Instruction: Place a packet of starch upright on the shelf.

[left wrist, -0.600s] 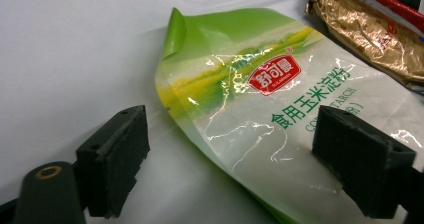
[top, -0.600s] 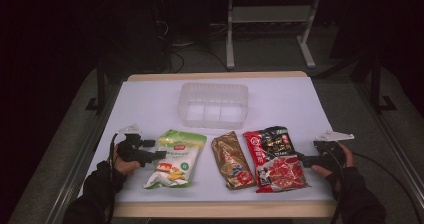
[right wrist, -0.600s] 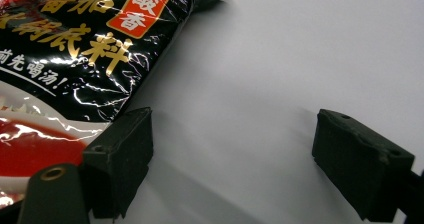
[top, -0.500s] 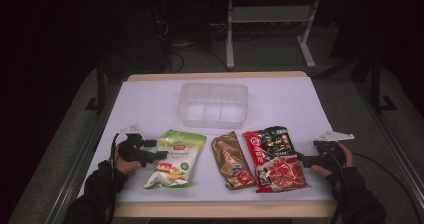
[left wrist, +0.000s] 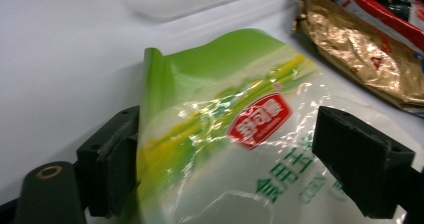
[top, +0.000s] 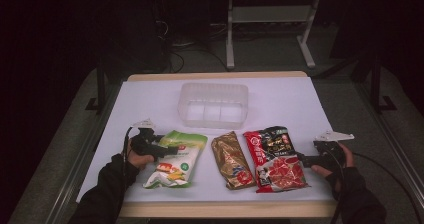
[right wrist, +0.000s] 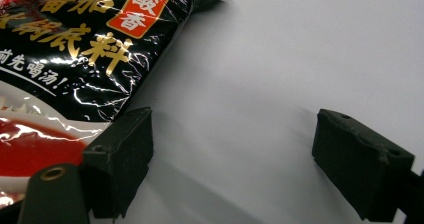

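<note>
A green and white pouch [top: 176, 160] lies at the front left of the white table [top: 280, 99]. My left gripper [top: 172, 148] reaches over its left edge. In the left gripper view the pouch [left wrist: 240, 69] lies between the wide jaws of the left gripper [left wrist: 230, 124], and its curled edge rests against the left one. A red and black pouch [top: 274, 156] lies at the front right. My right gripper [top: 300, 158] stands open at that pouch's right edge. In the right gripper view the right gripper [right wrist: 232, 121] has bare table between its jaws, and the pouch [right wrist: 100, 39] is beside the left jaw.
A gold foil pouch [top: 231, 159] lies between the other two. A clear plastic container [top: 214, 104] stands behind them at mid table. A metal stand [top: 270, 29] is on the dark floor beyond the table's far edge.
</note>
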Demonstrator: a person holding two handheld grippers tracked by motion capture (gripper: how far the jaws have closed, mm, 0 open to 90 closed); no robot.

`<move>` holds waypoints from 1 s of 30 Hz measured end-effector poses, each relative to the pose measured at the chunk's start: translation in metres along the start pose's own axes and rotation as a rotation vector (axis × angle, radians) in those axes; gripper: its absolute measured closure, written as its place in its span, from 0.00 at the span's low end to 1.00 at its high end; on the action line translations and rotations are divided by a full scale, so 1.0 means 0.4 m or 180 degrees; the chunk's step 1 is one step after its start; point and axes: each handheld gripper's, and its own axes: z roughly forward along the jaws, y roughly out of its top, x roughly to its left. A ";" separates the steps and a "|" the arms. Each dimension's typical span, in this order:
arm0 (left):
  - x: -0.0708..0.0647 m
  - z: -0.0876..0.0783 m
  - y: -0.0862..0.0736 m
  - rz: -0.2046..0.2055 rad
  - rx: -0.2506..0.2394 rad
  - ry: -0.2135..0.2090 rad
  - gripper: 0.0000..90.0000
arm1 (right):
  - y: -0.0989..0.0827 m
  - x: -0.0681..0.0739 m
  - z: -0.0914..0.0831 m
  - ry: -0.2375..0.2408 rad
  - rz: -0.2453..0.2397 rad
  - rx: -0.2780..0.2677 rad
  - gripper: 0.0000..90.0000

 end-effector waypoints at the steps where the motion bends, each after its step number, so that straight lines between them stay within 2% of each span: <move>1: 0.000 0.000 0.000 0.0000 0.0000 0.0000 0.16 | 0.000 0.000 0.000 -0.0001 -0.0001 -0.0001 0.17; 2: -0.008 0.003 0.001 0.0044 0.0021 -0.0026 0.19 | 0.000 0.000 0.000 -0.0001 -0.0001 -0.0001 0.17; 5: -0.008 -0.004 -0.003 0.0043 0.0046 -0.0087 0.26 | 0.000 0.000 0.000 -0.0002 -0.0002 -0.0003 0.17; 6: -0.003 -0.014 -0.009 0.0015 0.0070 -0.0146 0.36 | 0.000 0.000 0.000 -0.0001 -0.0002 -0.0002 0.17; 7: -0.003 -0.014 -0.009 0.0015 0.0070 -0.0146 0.41 | 0.000 0.000 0.000 -0.0001 -0.0002 -0.0002 0.17; 9: 0.005 -0.019 -0.013 -0.0002 0.0065 -0.0123 0.53 | 0.000 0.000 0.000 -0.0001 -0.0002 -0.0002 0.17; 10: 0.008 -0.019 -0.013 -0.0008 0.0063 -0.0109 0.53 | 0.000 0.000 0.000 -0.0002 -0.0002 -0.0002 0.17; 12: 0.007 -0.018 -0.011 0.0033 0.0087 -0.0069 0.66 | 0.000 0.000 0.000 -0.0001 -0.0001 -0.0001 0.17; 13: 0.005 -0.017 -0.010 0.0078 0.0099 -0.0007 0.66 | 0.000 0.000 0.000 -0.0001 0.0000 0.0000 0.17; 14: 0.004 -0.016 -0.009 0.0106 0.0108 0.0044 0.83 | 0.000 0.000 0.000 -0.0001 -0.0001 -0.0002 0.17; 15: -0.001 -0.017 -0.008 0.0160 0.0077 0.0079 0.91 | 0.000 0.000 0.000 -0.0002 -0.0003 -0.0003 0.17; 16: -0.001 -0.017 -0.008 0.0160 0.0077 0.0079 0.94 | 0.000 0.000 0.000 -0.0002 -0.0002 -0.0002 0.17; 18: -0.002 -0.035 -0.006 0.0168 -0.0078 0.0044 0.98 | 0.000 0.000 0.000 -0.0001 -0.0001 -0.0001 0.17; 20: 0.003 -0.039 -0.006 0.0125 -0.0131 -0.0008 0.96 | 0.000 0.000 0.000 0.0000 0.0002 0.0000 0.17; 21: 0.009 -0.033 -0.006 0.0080 -0.0125 -0.0087 0.92 | 0.000 0.000 0.000 0.0002 0.0006 0.0001 0.17; 25: 0.004 0.007 0.000 0.0155 0.0038 -0.0163 0.74 | 0.000 0.000 0.000 0.0002 0.0007 0.0002 0.17; 26: 0.004 0.007 0.000 0.0155 0.0038 -0.0163 0.70 | 0.000 0.000 0.000 0.0003 0.0008 0.0002 0.17; 27: 0.006 0.019 0.010 0.0101 0.0034 -0.0231 0.65 | 0.000 0.000 0.000 0.0002 0.0004 0.0001 0.17; 30: 0.003 0.031 0.021 0.0099 0.0061 -0.0282 0.56 | 0.000 -0.001 0.000 0.0003 0.0008 0.0002 0.17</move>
